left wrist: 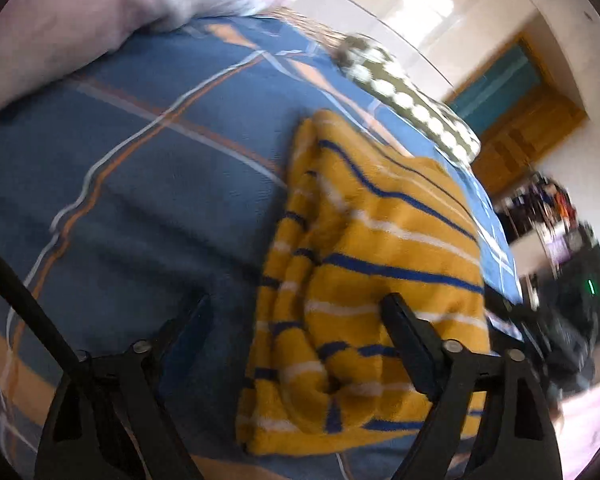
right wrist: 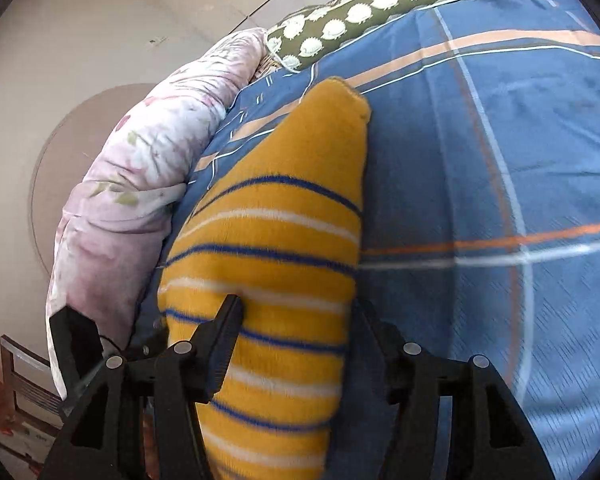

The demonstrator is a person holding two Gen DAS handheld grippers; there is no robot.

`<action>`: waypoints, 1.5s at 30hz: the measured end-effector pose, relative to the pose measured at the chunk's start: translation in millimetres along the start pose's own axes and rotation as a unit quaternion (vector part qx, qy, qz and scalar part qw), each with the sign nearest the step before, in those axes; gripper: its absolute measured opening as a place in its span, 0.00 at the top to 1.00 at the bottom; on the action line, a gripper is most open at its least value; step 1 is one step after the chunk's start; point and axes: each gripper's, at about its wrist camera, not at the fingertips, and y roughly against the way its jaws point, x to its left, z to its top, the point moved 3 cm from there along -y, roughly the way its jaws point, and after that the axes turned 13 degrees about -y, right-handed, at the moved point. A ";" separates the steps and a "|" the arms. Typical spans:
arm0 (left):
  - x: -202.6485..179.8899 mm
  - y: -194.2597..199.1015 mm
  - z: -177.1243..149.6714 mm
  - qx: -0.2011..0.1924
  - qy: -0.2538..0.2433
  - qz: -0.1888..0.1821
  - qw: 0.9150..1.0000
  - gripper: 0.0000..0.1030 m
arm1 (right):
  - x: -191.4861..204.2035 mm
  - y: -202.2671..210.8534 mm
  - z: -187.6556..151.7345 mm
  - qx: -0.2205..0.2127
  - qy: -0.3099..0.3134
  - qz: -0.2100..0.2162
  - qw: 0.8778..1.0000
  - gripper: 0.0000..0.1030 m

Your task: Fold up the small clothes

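A yellow knitted garment with blue and white stripes (left wrist: 380, 280) lies folded on the blue plaid bedsheet (left wrist: 140, 184). My left gripper (left wrist: 296, 312) hovers over the garment's left edge. Its jaws stand wide apart, the right finger (left wrist: 404, 336) above the knit and the left finger (left wrist: 188, 320) above bare sheet. In the right wrist view the same garment (right wrist: 284, 232) stretches away from me as a narrow folded strip. My right gripper (right wrist: 298, 312) is open low over its near end, one finger (right wrist: 224, 336) resting over the knit, the other finger (right wrist: 370, 332) at the strip's right edge.
A pink floral quilt (right wrist: 140, 184) is bunched along the bed's edge beside the garment. An olive pillow with white spots (right wrist: 364, 12) lies at the far end of the bed. Beyond the bed are a wooden door (left wrist: 528, 128) and cluttered furniture (left wrist: 552, 216).
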 end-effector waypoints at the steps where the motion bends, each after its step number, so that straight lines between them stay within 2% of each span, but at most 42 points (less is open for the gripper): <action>1: -4.0 -2.4 0.2 0.003 -0.010 -0.019 1.000 0.43 | 0.4 -6.6 3.5 0.001 -0.004 0.004 1.000 0.37; 3: -8.0 -10.4 2.0 0.011 -0.012 -0.045 0.999 0.56 | -1.2 -17.5 9.9 0.005 -0.019 0.015 1.000 0.37; 5: -13.3 -13.9 6.1 0.007 -0.011 -0.047 0.999 0.63 | -2.4 -21.7 14.1 0.010 -0.039 0.030 0.999 0.48; 6: -19.0 -11.7 8.4 0.002 -0.011 -0.047 0.999 0.67 | -2.2 -19.4 16.1 0.012 -0.047 0.037 0.998 0.60; 7: -25.1 -9.0 9.6 -0.003 -0.015 -0.047 0.999 0.70 | -1.3 -13.6 18.0 0.011 -0.056 0.046 0.997 0.63; 9: -44.0 -1.3 11.7 -0.014 -0.032 -0.059 0.998 0.73 | 7.7 10.3 20.6 -0.005 -0.050 0.065 0.997 0.66; 12: -78.2 3.4 7.8 -0.014 -0.058 -0.097 0.993 0.73 | 18.9 61.4 23.1 -0.049 -0.023 0.079 0.995 0.67; 14: -90.0 -3.8 3.6 -0.003 -0.076 -0.084 0.994 0.71 | 13.0 87.4 25.8 -0.070 -0.011 0.059 0.996 0.66; 15: -92.5 -9.1 -0.3 0.007 -0.086 -0.066 0.994 0.70 | 6.7 91.3 26.2 -0.074 0.000 0.017 0.997 0.64; 16: -92.3 -15.1 -4.2 0.015 -0.097 -0.032 0.995 0.70 | 1.3 90.0 25.6 -0.075 0.009 -0.019 0.997 0.61; 17: -90.3 -18.1 -7.0 0.020 -0.105 -0.004 0.994 0.70 | -7.7 84.4 23.9 -0.070 0.016 -0.072 0.995 0.60; 18: -88.7 -18.2 -8.7 0.021 -0.108 0.002 0.994 0.68 | -14.3 79.0 21.6 -0.065 0.019 -0.113 0.991 0.59; 19: -87.5 -14.4 -8.8 0.017 -0.102 -0.014 0.994 0.68 | -20.1 78.3 18.1 -0.066 0.020 -0.136 0.988 0.59; 21: -82.9 -1.4 -7.7 0.003 -0.094 -0.023 0.995 0.66 | -14.8 91.2 10.5 -0.095 0.026 -0.126 0.987 0.58; 24: -73.4 18.2 -7.2 -0.029 -0.108 0.014 0.994 0.50 | 9.6 104.2 2.5 -0.131 0.060 -0.123 0.982 0.60; 25: -70.8 22.9 -6.8 -0.039 -0.113 0.030 0.992 0.46 | 14.0 104.7 -0.1 -0.133 0.068 -0.122 0.981 0.66; 27: -67.2 33.8 -8.1 -0.054 -0.123 0.054 0.989 0.45 | 29.7 93.7 -6.3 -0.116 0.083 -0.113 0.983 0.78; 28: -65.4 37.4 -6.4 -0.061 -0.127 0.065 0.988 0.42 | 31.6 86.4 -7.1 -0.108 0.085 -0.118 0.984 0.80; 30: -60.9 46.7 -5.8 -0.073 -0.125 0.076 0.986 0.36 | 29.2 58.2 -11.0 -0.079 0.081 -0.138 0.984 0.80; 33: -52.3 54.9 -3.2 -0.084 -0.118 0.078 0.986 0.35 | 22.5 21.1 -22.6 -0.039 0.046 -0.126 0.990 0.80; 38: -38.5 54.6 2.9 -0.084 -0.093 0.071 0.990 0.35 | 51.7 17.7 -34.3 0.004 0.108 -0.144 0.984 0.81; 39: -34.8 55.6 3.7 -0.085 -0.086 0.068 0.990 0.35 | 60.2 25.0 -30.6 -0.007 0.117 -0.139 0.983 0.84; 42: -31.9 62.1 0.3 -0.090 -0.082 0.071 0.990 0.34 | 79.4 37.7 -22.9 -0.060 0.124 -0.120 0.983 0.84; 43: -32.0 64.4 -2.0 -0.091 -0.083 0.073 0.990 0.34 | 80.6 31.9 -19.0 -0.061 0.114 -0.115 0.985 0.84; 45: -32.1 65.6 -3.0 -0.092 -0.086 0.079 0.989 0.33 | 75.7 -1.6 -15.2 -0.038 0.106 -0.146 0.983 0.84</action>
